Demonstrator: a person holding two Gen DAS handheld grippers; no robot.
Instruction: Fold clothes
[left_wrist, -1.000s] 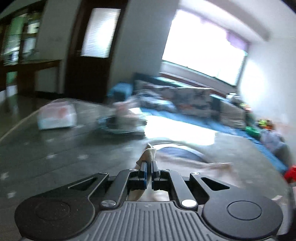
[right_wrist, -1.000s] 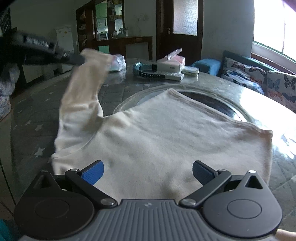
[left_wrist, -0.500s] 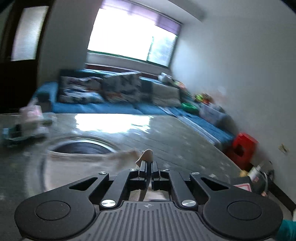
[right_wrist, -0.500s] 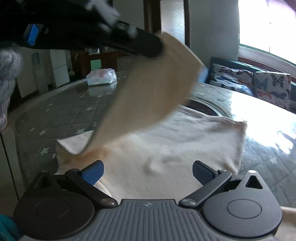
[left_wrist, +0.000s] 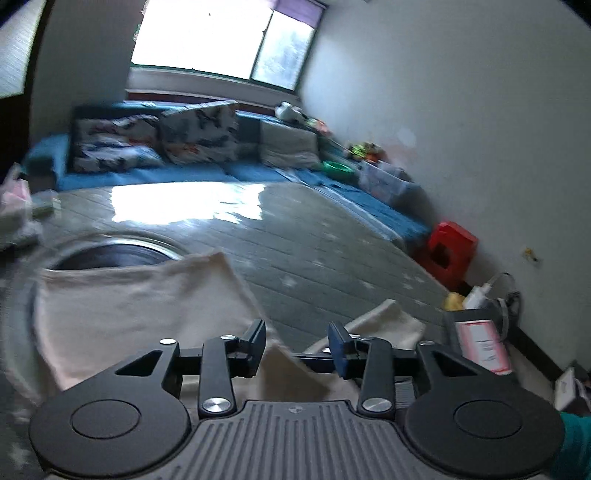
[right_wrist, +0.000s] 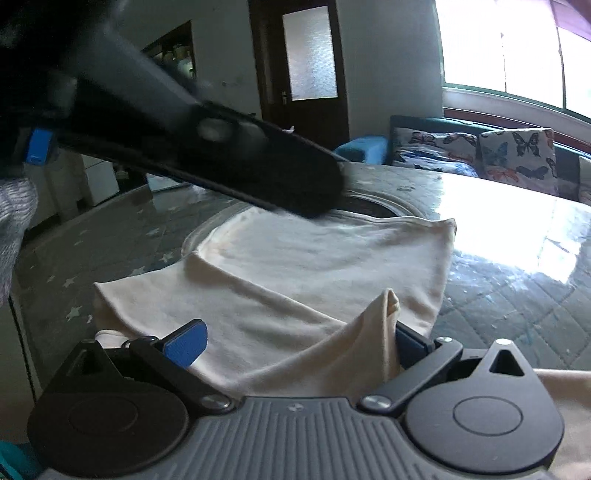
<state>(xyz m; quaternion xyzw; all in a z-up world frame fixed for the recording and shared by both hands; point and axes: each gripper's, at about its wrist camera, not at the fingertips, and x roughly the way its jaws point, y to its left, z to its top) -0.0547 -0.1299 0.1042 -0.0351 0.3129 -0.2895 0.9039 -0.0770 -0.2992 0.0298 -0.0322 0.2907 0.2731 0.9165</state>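
A cream long-sleeved garment (right_wrist: 295, 266) lies on the grey star-patterned table, with one sleeve folded diagonally across its body. In the left wrist view the garment (left_wrist: 122, 306) lies below and left of my left gripper (left_wrist: 297, 341), which is open and empty above it. My right gripper (right_wrist: 299, 341) is open wide just above the garment's near edge; the folded sleeve's cuff (right_wrist: 388, 306) drapes between its fingers, close against the right one. The left gripper's dark body (right_wrist: 221, 147) crosses the upper left of the right wrist view.
The round table (left_wrist: 332, 251) has a dark sunken ring (left_wrist: 107, 254) under the garment's far edge. A blue sofa with butterfly cushions (right_wrist: 480, 155) stands beyond. A red stool (left_wrist: 448, 251) and boxes sit by the wall at right.
My left gripper carried the sleeve across the garment to the right, then opened and let it go. The sleeve now lies folded over the body. My right gripper stayed open.
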